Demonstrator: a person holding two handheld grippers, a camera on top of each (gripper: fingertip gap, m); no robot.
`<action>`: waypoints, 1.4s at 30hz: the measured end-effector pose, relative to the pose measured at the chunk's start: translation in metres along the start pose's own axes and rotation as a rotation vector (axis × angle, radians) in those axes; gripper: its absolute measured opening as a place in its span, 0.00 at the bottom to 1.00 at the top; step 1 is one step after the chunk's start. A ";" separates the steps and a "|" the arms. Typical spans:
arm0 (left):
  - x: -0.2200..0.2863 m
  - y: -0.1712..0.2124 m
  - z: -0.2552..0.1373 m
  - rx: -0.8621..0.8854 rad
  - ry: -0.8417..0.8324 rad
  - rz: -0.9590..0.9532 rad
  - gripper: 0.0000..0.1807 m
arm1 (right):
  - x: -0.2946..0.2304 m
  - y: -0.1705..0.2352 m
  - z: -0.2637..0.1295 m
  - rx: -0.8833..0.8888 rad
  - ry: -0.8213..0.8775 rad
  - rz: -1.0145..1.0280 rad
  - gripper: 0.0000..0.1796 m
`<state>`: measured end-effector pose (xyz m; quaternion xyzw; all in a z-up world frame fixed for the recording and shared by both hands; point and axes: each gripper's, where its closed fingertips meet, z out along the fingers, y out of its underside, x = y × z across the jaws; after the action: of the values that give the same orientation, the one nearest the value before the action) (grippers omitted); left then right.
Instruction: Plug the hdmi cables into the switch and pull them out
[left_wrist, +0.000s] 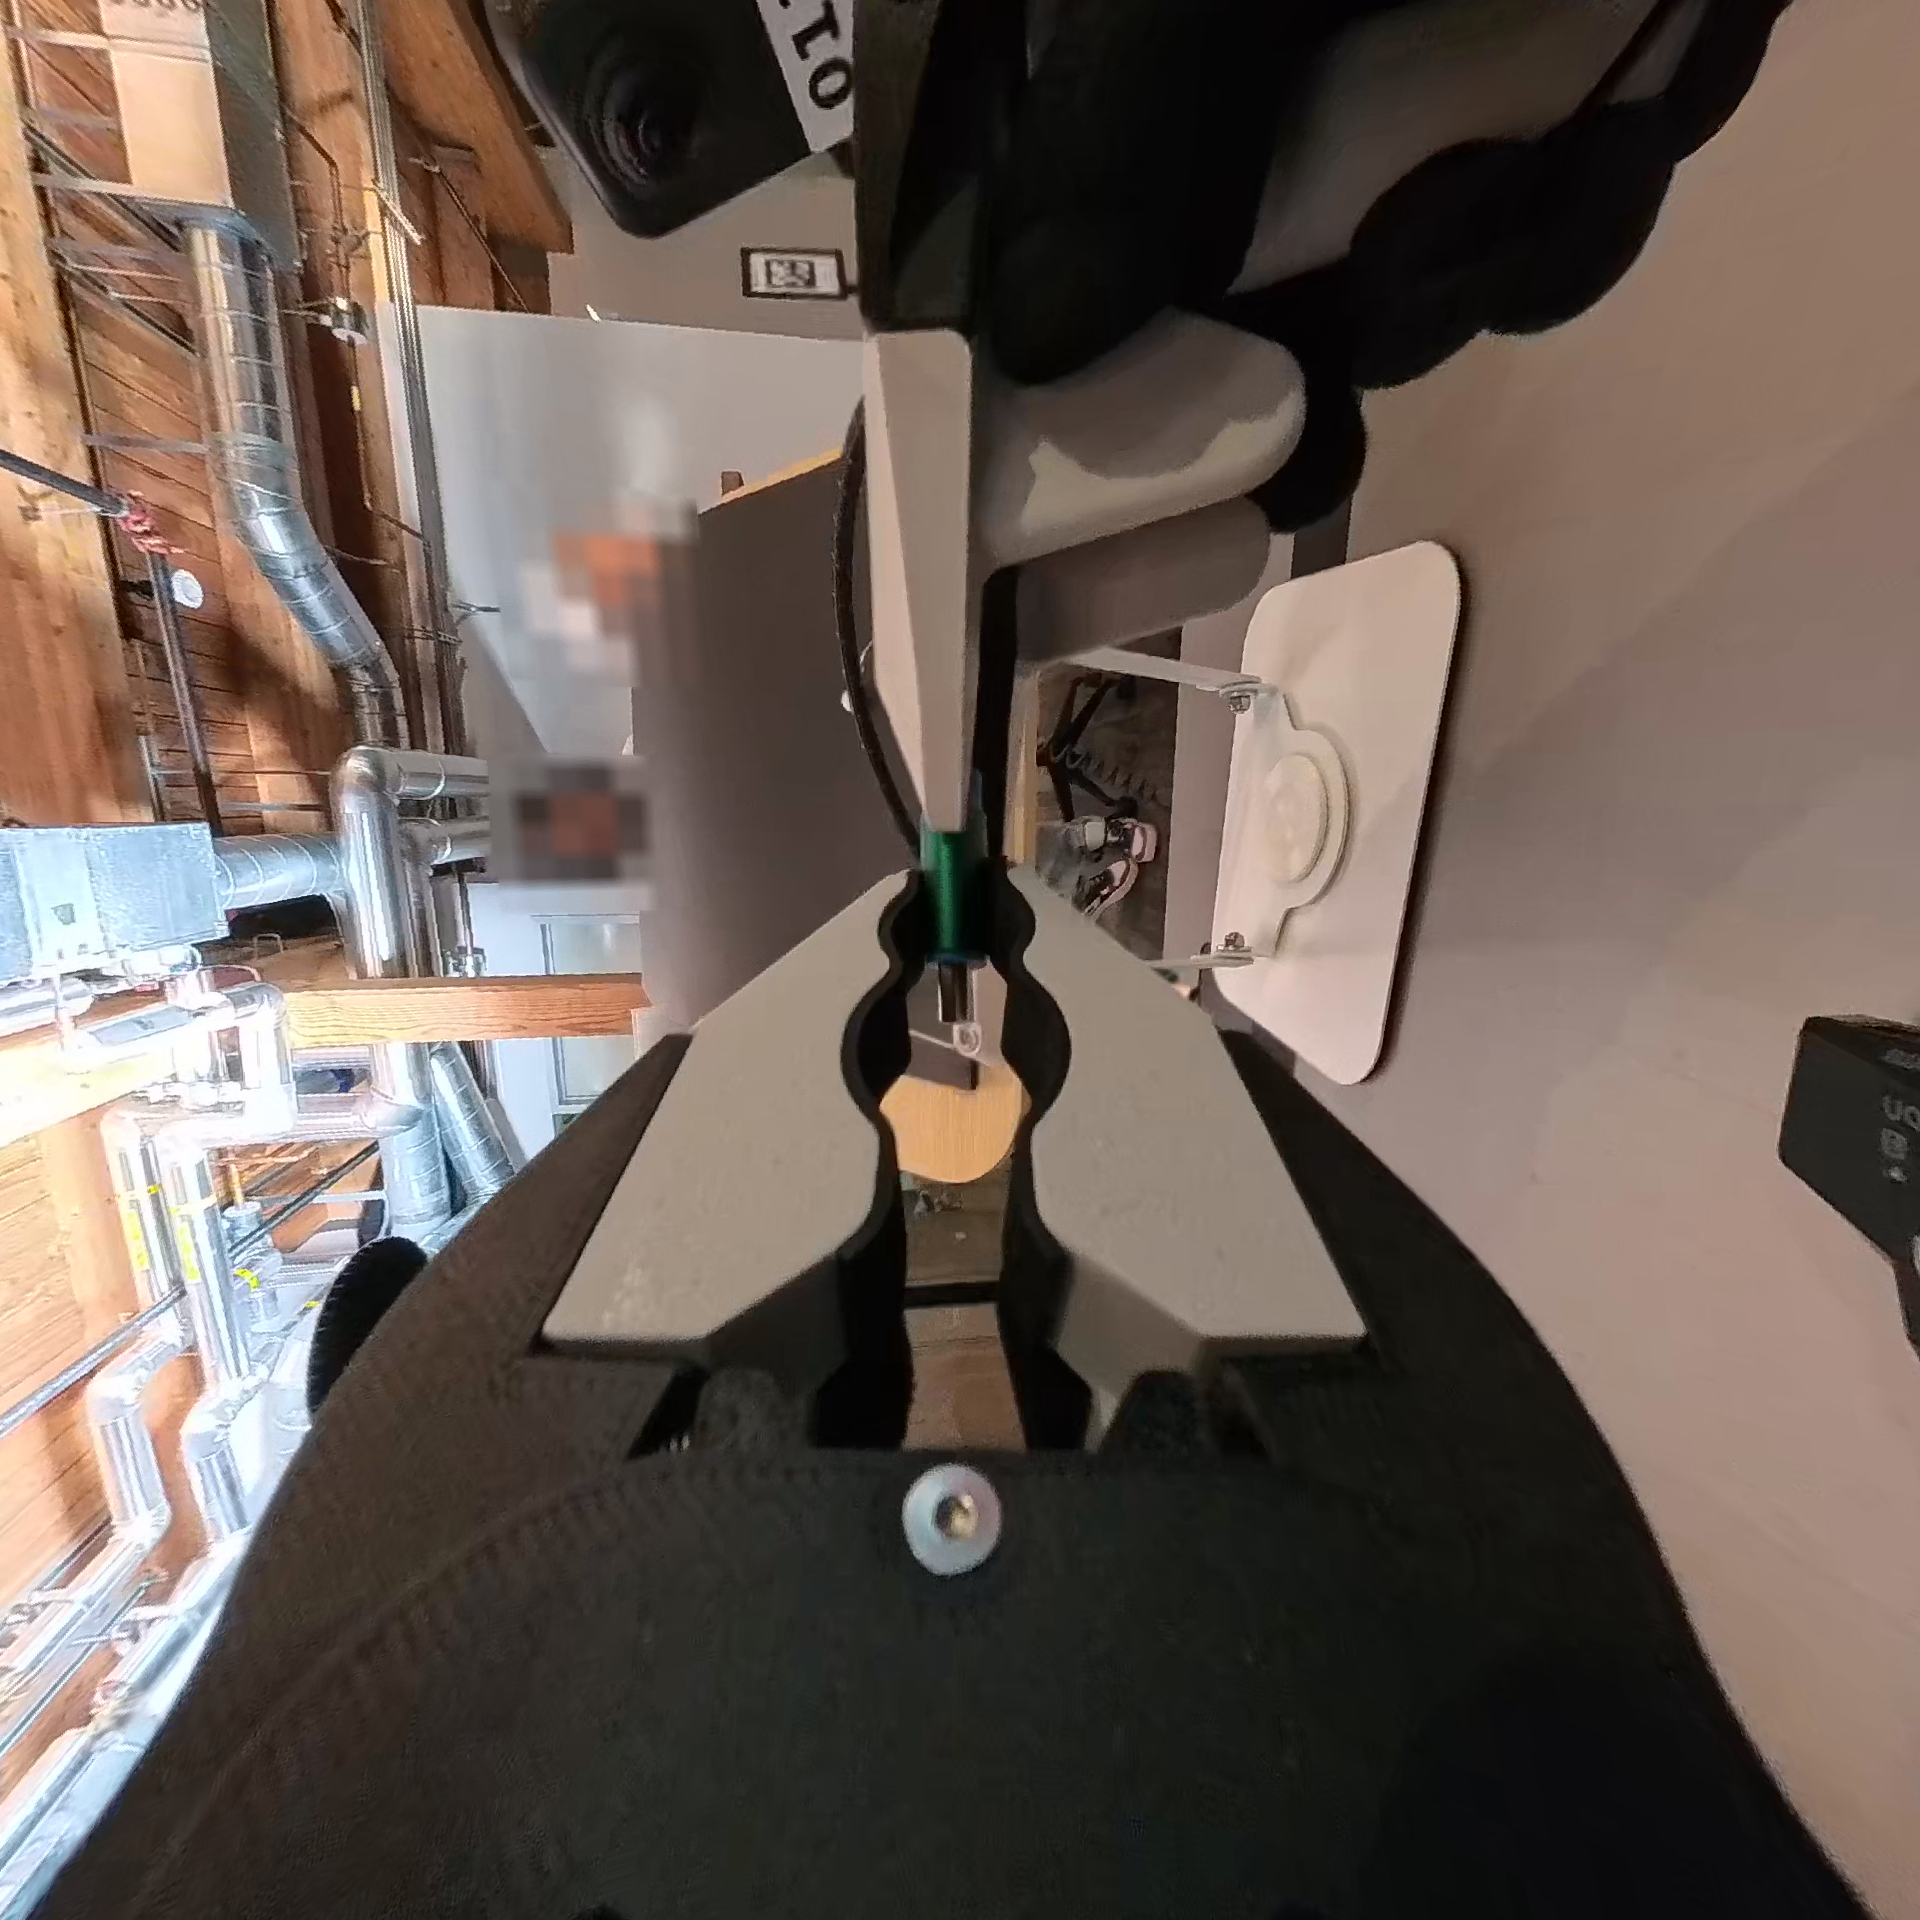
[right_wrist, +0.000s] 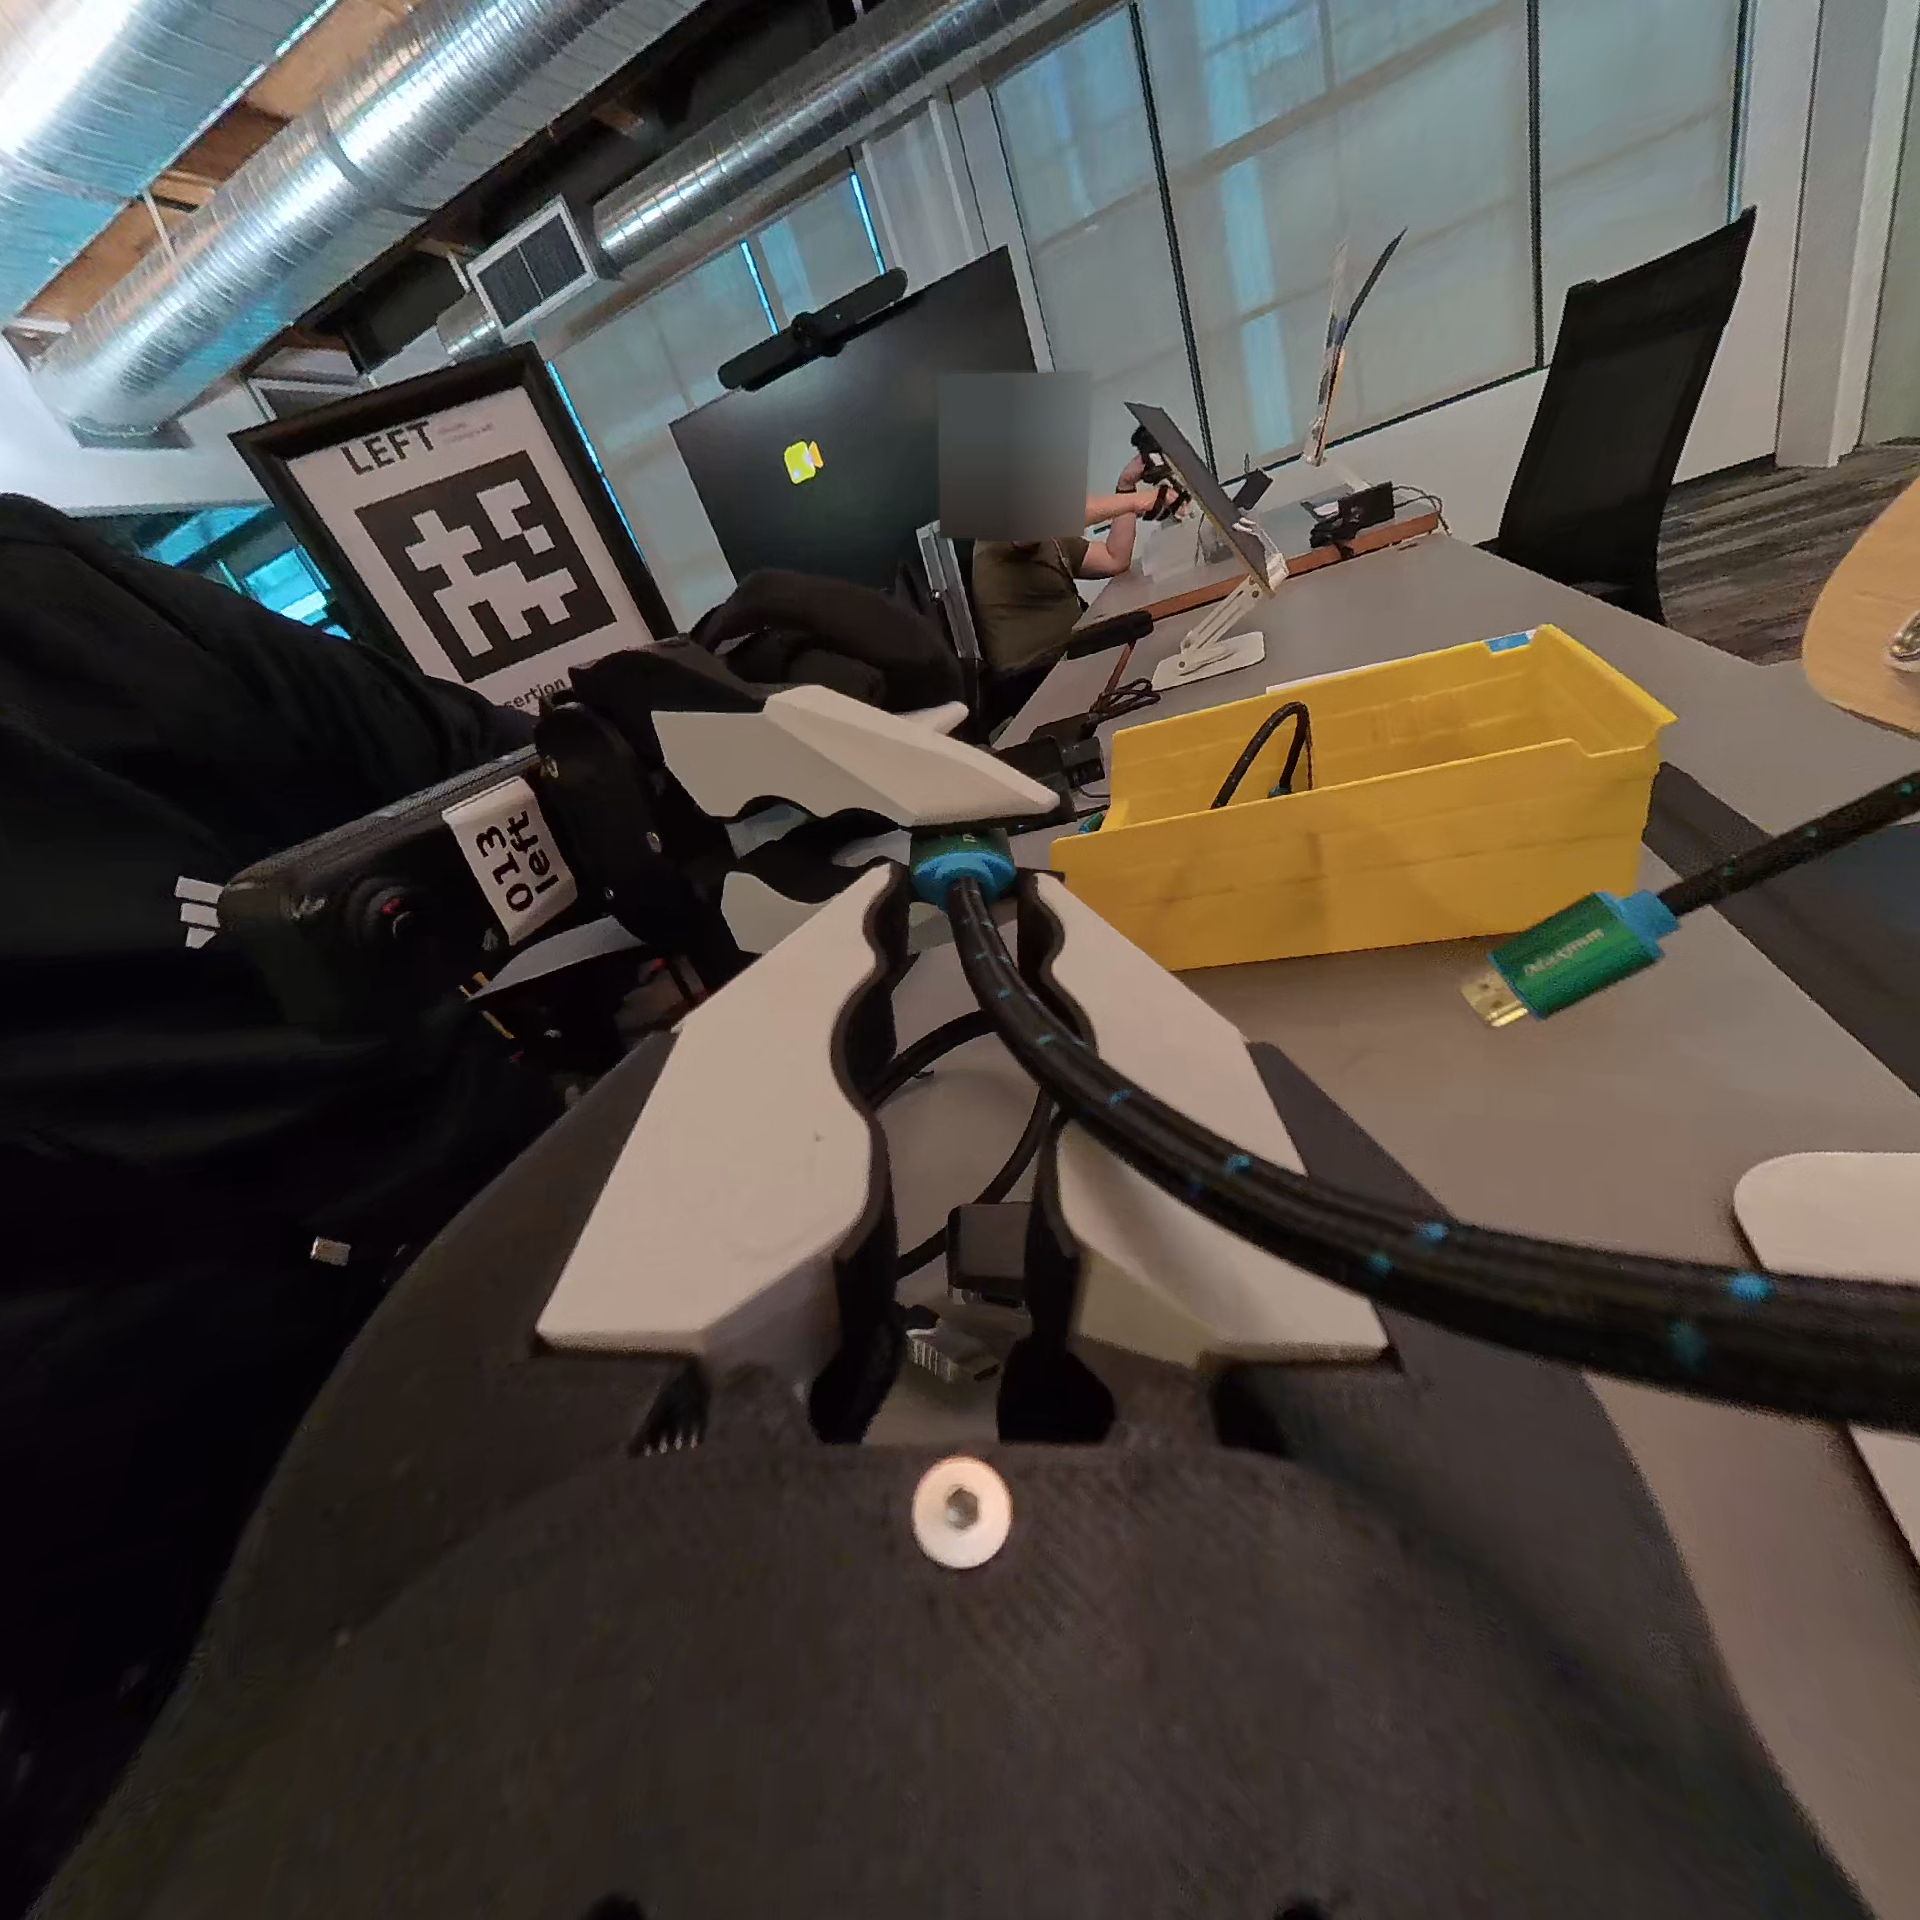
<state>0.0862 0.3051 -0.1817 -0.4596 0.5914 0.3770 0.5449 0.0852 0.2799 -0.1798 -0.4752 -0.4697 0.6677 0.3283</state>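
Yellow bin (right_wrist: 1351, 862) holding coiled black cable (right_wrist: 1273, 753), left gripper (left_wrist: 951, 894) and right gripper (right_wrist: 961, 883) fingers pinching green HDMI plug (right_wrist: 961, 857)

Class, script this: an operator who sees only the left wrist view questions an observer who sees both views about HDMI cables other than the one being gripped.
Operator: Is there any plug besides the one at my fingertips?
Observer: Yes. A second green plug lies loose on the grey table, to the right of the held plug in the right wrist view.
Operator: Are there more cables anywhere?
Observer: A yellow bin stands behind the held plug, with a black cable loop sticking up inside it.
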 end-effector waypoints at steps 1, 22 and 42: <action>0.000 0.001 0.000 -0.001 0.000 0.006 0.05 | 0.000 0.000 0.000 0.002 0.000 0.003 0.10; 0.000 0.007 -0.004 0.011 -0.023 0.032 0.05 | 0.000 0.000 0.008 0.007 0.039 -0.155 0.10; 0.000 -0.016 -0.077 0.632 1.236 -1.805 0.22 | -0.034 0.011 0.032 -0.115 0.032 -0.554 0.10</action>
<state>0.0787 0.2275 -0.1715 -0.6667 0.2804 -0.6100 0.3238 0.0662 0.2362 -0.1755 -0.3567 -0.6136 0.5173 0.4782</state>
